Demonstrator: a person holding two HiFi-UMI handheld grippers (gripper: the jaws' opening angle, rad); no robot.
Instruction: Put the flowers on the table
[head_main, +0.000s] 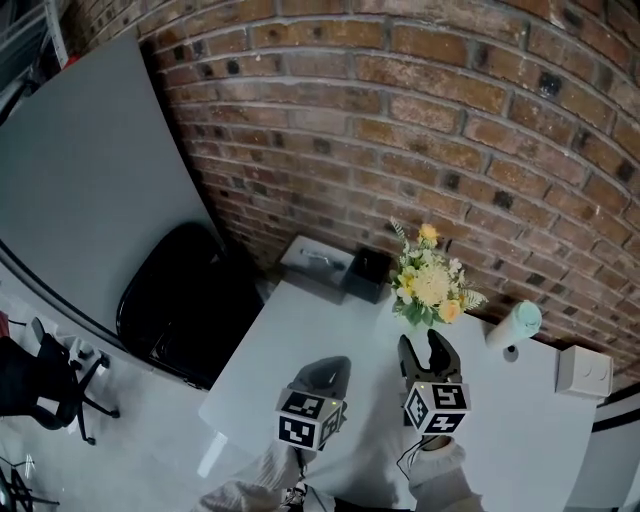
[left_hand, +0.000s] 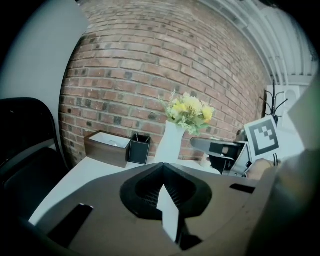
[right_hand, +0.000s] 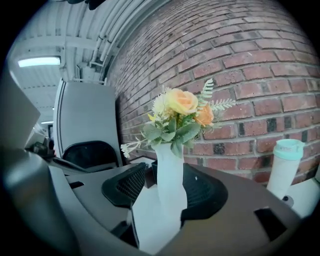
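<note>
The lower left of the table (head_main: 270, 360) is bare, with room to pass. In the middle of the frame, along the brick wall (head_main: 450, 120), stand a box (head_main: 315, 265), a black cup (head_main: 368, 272), the flowers (head_main: 430, 285) and a bottle (head_main: 515, 325). A black chair (head_main: 185, 300) blocks the left.

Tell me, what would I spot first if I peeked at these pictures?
You'd spot the yellow and orange flowers in a white vase, standing on the white table in front of the big red brick wall. Just in front of them, the right gripper points at the vase with its jaws apart. The left gripper beside it has its jaws together.
</note>
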